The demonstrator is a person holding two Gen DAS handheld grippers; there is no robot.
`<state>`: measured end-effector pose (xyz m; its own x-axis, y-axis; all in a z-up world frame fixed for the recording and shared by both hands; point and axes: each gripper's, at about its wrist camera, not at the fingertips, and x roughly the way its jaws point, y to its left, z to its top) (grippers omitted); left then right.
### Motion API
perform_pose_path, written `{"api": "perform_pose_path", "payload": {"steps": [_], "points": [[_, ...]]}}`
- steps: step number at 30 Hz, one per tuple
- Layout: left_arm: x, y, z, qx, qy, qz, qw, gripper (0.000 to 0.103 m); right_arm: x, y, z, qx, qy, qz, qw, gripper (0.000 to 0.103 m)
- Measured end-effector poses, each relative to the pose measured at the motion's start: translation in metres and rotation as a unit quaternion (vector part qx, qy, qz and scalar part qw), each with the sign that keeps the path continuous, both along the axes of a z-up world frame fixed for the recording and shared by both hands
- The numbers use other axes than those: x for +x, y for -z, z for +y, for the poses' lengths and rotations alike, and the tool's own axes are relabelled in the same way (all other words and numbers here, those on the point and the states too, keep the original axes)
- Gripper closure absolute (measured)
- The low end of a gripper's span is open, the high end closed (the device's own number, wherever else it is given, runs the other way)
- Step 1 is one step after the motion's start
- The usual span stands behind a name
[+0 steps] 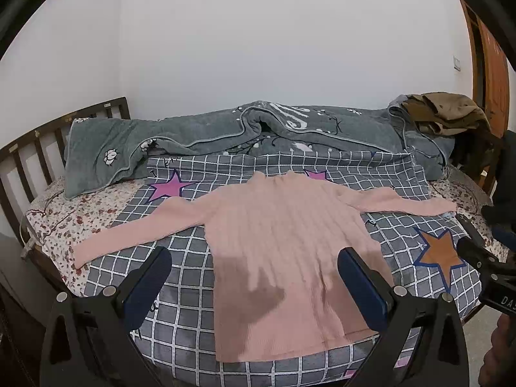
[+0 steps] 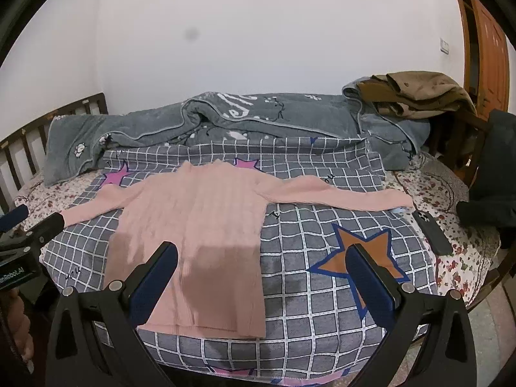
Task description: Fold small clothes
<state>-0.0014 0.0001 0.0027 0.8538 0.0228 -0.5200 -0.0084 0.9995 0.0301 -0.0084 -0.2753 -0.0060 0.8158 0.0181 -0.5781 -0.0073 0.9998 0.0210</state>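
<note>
A small pink ribbed sweater [image 1: 283, 242] lies flat on the grey checked cloth [image 1: 190, 293], collar away from me, both sleeves spread out sideways. It also shows in the right wrist view [image 2: 196, 225]. My left gripper [image 1: 254, 258] is open and empty, hovering above the sweater's lower body. My right gripper [image 2: 261, 258] is open and empty, hovering over the sweater's right hem and the cloth [image 2: 306, 316] beside it. Each gripper shows at the edge of the other's view.
A rumpled grey blanket [image 1: 225, 132] lies along the back of the bed. Brown clothes [image 1: 448, 113] are piled at the back right. A dark phone [image 2: 432, 232] lies by the right sleeve's end. A wooden headboard [image 1: 29, 161] stands at the left.
</note>
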Motion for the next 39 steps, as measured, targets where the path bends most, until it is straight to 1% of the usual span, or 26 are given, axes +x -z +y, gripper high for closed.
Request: {"api": "perform_pose_path", "payload": {"steps": [39], "points": [[-0.0051, 0.0016, 0.0014, -0.007, 0.002, 0.0, 1.0, 0.0, -0.0052, 0.0019, 0.0043, 0.006, 0.002, -0.001, 1.0, 0.001]]}}
